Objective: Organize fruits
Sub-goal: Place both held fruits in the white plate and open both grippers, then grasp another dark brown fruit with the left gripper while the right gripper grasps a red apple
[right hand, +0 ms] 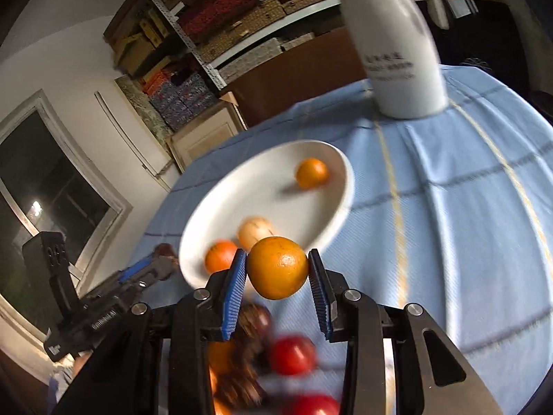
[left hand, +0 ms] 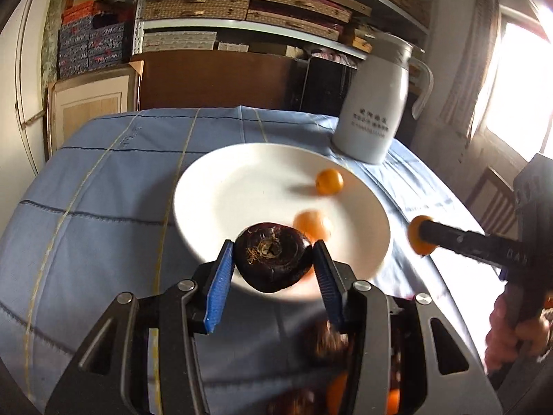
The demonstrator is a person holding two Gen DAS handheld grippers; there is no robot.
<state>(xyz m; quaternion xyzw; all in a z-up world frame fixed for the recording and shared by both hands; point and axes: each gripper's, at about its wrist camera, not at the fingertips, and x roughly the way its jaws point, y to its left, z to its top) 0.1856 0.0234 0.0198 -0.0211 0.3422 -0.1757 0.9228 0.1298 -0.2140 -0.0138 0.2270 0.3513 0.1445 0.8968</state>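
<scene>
We see a worktop covered by a blue checked cloth (left hand: 103,186) with dark and yellow lines. A white jug (left hand: 373,103) with a handle and printed characters stands upright on the cloth near the far edge. Behind the worktop we note a brown cardboard panel (left hand: 214,79) and metal shelves (left hand: 242,10) stacked with woven and patterned boxes. A bright window (left hand: 522,86) with a curtain lies at the right. In the right wrist view, a dark window (right hand: 45,186) sits in the white wall.
</scene>
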